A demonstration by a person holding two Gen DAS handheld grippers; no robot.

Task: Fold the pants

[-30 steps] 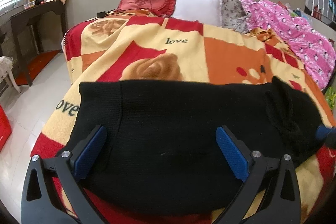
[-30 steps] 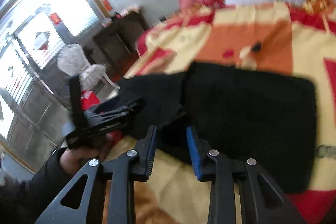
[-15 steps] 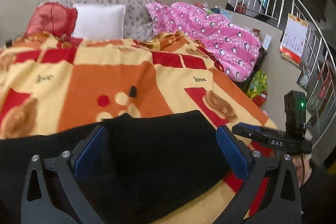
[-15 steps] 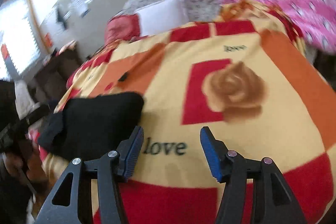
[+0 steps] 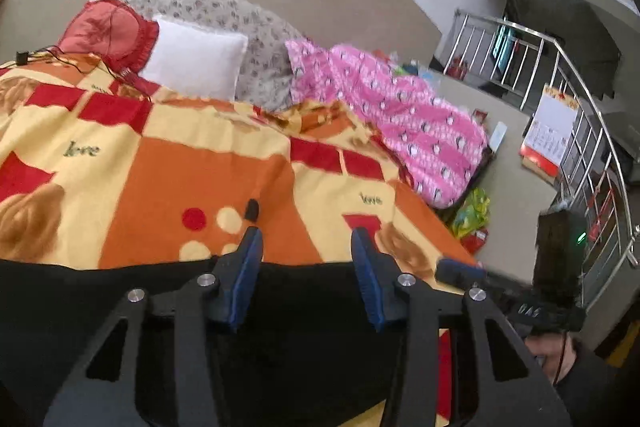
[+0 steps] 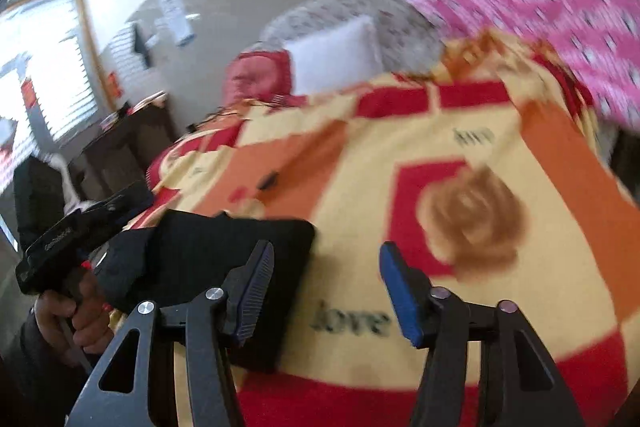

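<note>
Left wrist view: black pants (image 5: 120,307) folded flat on bed blanket (image 5: 180,167), filling 6 to 9 o'clock. Left gripper (image 5: 306,267) above pants' far edge, fingers just narrowed, nothing pinched. Right gripper (image 6: 326,279) fingers just closing, released; pants' corner (image 6: 240,247) at 9 o'clock beneath left finger.

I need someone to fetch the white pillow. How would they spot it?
Start at the bed with the orange, red and yellow blanket. At its head, the white pillow sits between a red frilled cushion and a flowered one; only it is plain white.
</note>
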